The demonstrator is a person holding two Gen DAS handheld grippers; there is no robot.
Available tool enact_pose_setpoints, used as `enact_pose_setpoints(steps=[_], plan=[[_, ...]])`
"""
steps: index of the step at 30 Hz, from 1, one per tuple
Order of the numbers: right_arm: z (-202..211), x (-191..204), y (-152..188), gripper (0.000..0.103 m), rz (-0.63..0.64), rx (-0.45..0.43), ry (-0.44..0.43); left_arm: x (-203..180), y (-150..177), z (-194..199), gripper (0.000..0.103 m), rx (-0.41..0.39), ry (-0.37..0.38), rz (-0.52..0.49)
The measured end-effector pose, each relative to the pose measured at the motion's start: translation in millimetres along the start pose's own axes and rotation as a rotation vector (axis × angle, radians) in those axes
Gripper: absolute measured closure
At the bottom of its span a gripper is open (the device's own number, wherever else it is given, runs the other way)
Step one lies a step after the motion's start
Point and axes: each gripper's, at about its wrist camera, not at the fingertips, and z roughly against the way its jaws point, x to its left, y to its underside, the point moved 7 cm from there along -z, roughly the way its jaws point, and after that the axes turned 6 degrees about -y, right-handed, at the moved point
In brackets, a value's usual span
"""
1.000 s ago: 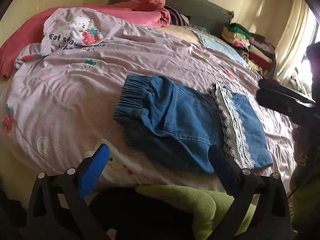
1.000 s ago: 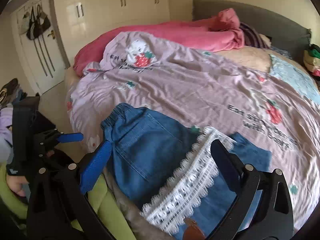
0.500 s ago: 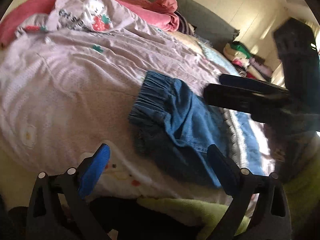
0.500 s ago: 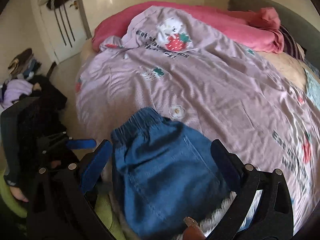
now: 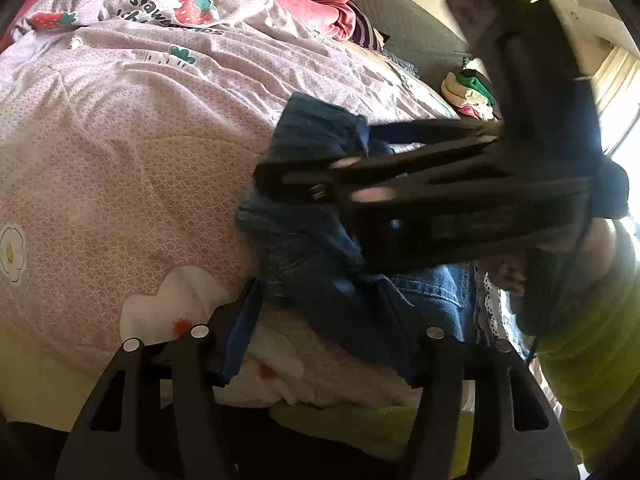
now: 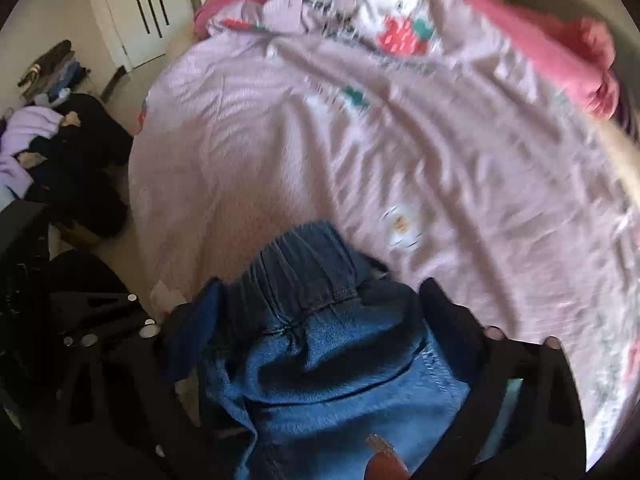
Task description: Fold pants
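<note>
The blue denim pants (image 5: 320, 264) with a white lace trim (image 5: 486, 304) lie bunched at the near edge of the bed. My left gripper (image 5: 320, 332) is open, its fingers on either side of the pants' near edge. My right gripper (image 6: 316, 316) is open too, with the elastic waistband (image 6: 304, 268) between its fingers. In the left wrist view the right gripper (image 5: 304, 164) reaches in from the right over the waistband end, blurred. The left gripper's body shows at the lower left of the right wrist view (image 6: 100, 320).
The bed is covered by a lilac strawberry-print quilt (image 5: 120, 128), with a pink blanket (image 5: 328, 4) at the head. Stacked folded clothes (image 5: 468, 92) sit at the far right. Clothes (image 6: 48, 148) lie on the floor by the bed. My green-clad body (image 5: 592, 360) is at the bed edge.
Both grippers have moved in close to the pants. The right gripper swung left to the waistband end, which is now bunched and lifted. The left gripper's fingers now straddle the near edge.
</note>
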Motion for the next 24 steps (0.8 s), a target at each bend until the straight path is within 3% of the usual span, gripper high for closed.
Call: enact_pose_setpoints(steps=[3,5,6,10,14,18,24], plan=[[3,-2,4,0.049,-0.023,-0.034,-0.044,1,-1,0,0.043,0.001,0.008,0.004],[19,0,6,0.061,-0.031,-0.085,-0.076,0,-2,3,0.035,0.003,0.033,0.021],[29,1,7,0.061,-0.039,-0.117,-0.104,-3,-3,7,0.024,0.001,0.063,0.036],[83,-4,22,0.062,-0.086,-0.264,-0.209,-20,-4,16,0.009,-0.005,0.087,0.004],[124,-18,35,0.062,-0.136,-0.367,-0.254,-37,-5,9,0.007,0.025,0.177,0.021],[154,-33,53,0.062,-0.154,-0.429,-0.239,-63,-12,-4,0.007,0.052,0.287,0.046],[185,-53,78,0.060,-0.170,-0.503,-0.211,-129,-13,-4,0.008,0.092,0.380,-0.055]])
